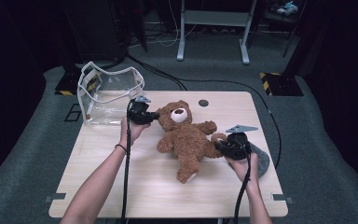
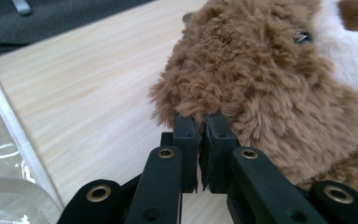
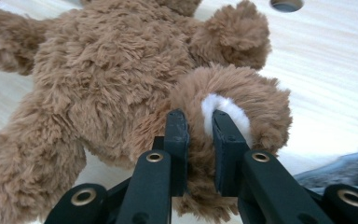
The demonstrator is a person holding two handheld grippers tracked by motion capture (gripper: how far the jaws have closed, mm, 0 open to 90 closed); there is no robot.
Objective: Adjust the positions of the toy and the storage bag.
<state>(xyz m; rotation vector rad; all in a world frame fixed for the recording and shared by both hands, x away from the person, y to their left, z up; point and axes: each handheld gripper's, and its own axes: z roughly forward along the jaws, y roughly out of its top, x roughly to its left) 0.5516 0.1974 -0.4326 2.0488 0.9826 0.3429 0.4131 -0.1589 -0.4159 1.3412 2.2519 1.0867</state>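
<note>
Lying on its back across the middle of a pale wooden table point(image 1: 121, 186), a brown teddy bear point(image 1: 186, 140) is gripped at two points by hand-held grippers. Its head points toward the far left of the tabletop and its legs toward the near right, with its white muzzle facing up. The left gripper point(image 1: 155, 115) has its jaws pinched nearly together on the fur of the bear's ear, and its own camera shows tufts caught between the black pads at the side of the head. The right gripper point(image 1: 218, 144) is clamped on the bear's foot, its jaws squeezing plush beside the foot's white sole, as seen along its jaws. Each tool is held in a person's hand, with bare forearms entering from the near edge and a black cable trailing from each. A clear plastic bag point(image 1: 109, 95) with white trim stands open at the table's far left corner, just beyond the left gripper. A grey cloth point(image 1: 261, 161) lies at the right edge, beside the right hand.
</note>
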